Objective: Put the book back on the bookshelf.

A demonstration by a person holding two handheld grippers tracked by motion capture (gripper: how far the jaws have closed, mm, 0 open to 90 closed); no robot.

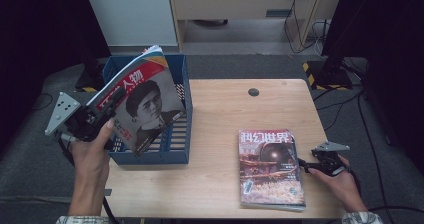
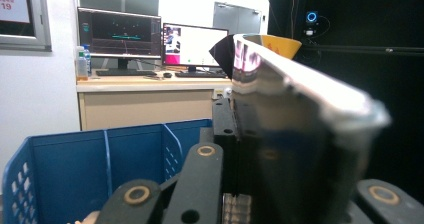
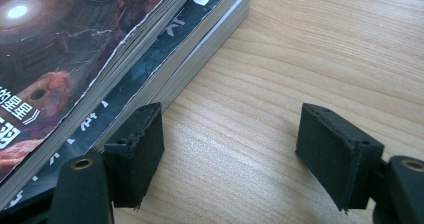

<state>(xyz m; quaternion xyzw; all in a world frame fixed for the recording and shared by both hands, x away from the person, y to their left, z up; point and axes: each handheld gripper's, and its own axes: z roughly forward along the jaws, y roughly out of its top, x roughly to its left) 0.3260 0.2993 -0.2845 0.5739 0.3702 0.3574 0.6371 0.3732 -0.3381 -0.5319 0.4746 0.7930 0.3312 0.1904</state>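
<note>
jaws: black, brass rivets | top plates: grey, three-cornered | cuffs: patterned

High view: table (image 1: 220, 114) evenly lit from overhead, soft short shadows beside the blue bin (image 1: 176, 149); dark surroundings left and right of the table crush to black. Slightly soft, low-res overall. Left gripper view: held magazine (image 2: 300, 134) close to the lens — heavily blurred, glare streak along its top edge; monitors (image 2: 155, 39) behind the magazine are bright but readable. Right gripper view: sharp wood grain, bright diffuse light, book stack (image 3: 75, 74) crisp — pads (image 3: 140, 149) slightly soft.
</note>
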